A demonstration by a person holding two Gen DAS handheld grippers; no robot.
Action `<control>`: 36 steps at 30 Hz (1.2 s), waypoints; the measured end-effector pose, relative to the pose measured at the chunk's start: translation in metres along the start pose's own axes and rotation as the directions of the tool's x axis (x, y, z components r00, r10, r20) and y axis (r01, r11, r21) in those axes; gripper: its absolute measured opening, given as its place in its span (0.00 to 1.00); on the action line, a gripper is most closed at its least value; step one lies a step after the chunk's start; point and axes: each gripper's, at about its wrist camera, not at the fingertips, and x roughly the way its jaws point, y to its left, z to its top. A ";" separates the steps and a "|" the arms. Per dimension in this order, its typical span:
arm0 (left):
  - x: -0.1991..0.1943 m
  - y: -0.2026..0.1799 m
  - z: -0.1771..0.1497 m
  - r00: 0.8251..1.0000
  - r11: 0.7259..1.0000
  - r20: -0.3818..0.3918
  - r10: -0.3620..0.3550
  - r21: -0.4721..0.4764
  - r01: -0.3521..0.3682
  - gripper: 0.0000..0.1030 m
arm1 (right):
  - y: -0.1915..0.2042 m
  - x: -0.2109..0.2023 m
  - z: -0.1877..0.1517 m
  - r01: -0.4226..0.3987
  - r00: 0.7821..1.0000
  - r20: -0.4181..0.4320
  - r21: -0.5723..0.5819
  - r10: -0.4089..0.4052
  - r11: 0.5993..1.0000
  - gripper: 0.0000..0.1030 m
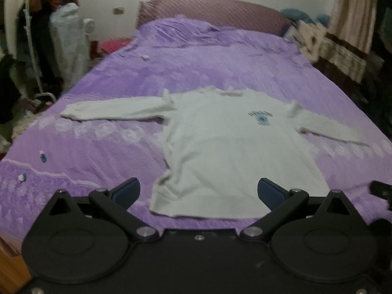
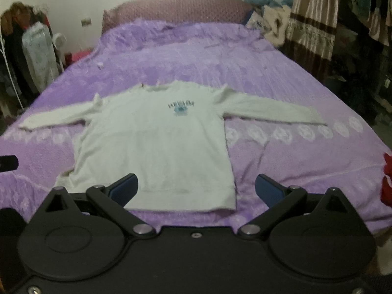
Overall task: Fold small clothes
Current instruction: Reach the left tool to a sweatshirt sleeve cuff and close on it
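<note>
A small white long-sleeved shirt (image 1: 227,147) with a blue chest print lies flat, face up, on the purple bedspread (image 1: 196,68), both sleeves spread out sideways and the hem towards me. It also shows in the right wrist view (image 2: 156,144). My left gripper (image 1: 199,192) is open and empty, above the hem's left half. My right gripper (image 2: 196,189) is open and empty, above the hem's right corner. A dark tip of the right gripper shows at the left wrist view's right edge (image 1: 379,188).
The bed has a pink padded headboard (image 1: 210,9). A rack with hanging clothes (image 1: 49,39) stands left of the bed. Striped curtains (image 2: 313,22) and piled fabric (image 2: 269,22) are at the right. A red item (image 2: 387,178) lies at the bed's right edge. Small bits (image 1: 43,156) lie on the spread.
</note>
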 end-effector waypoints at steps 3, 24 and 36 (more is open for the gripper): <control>0.013 0.012 0.001 0.999 1.000 0.053 0.005 -0.019 -0.004 1.00 | -0.004 0.011 0.004 0.011 0.998 0.059 -0.022 -0.009 1.000 0.99; 0.238 0.207 0.087 0.979 0.925 -0.068 0.191 -0.322 -0.203 1.00 | 0.065 0.201 0.061 -0.022 0.998 -0.066 -0.118 0.014 0.993 0.99; 0.384 0.324 0.124 0.981 0.896 -0.065 0.184 -0.399 -0.194 1.00 | 0.192 0.296 0.119 -0.166 0.985 0.005 -0.285 0.174 0.944 0.99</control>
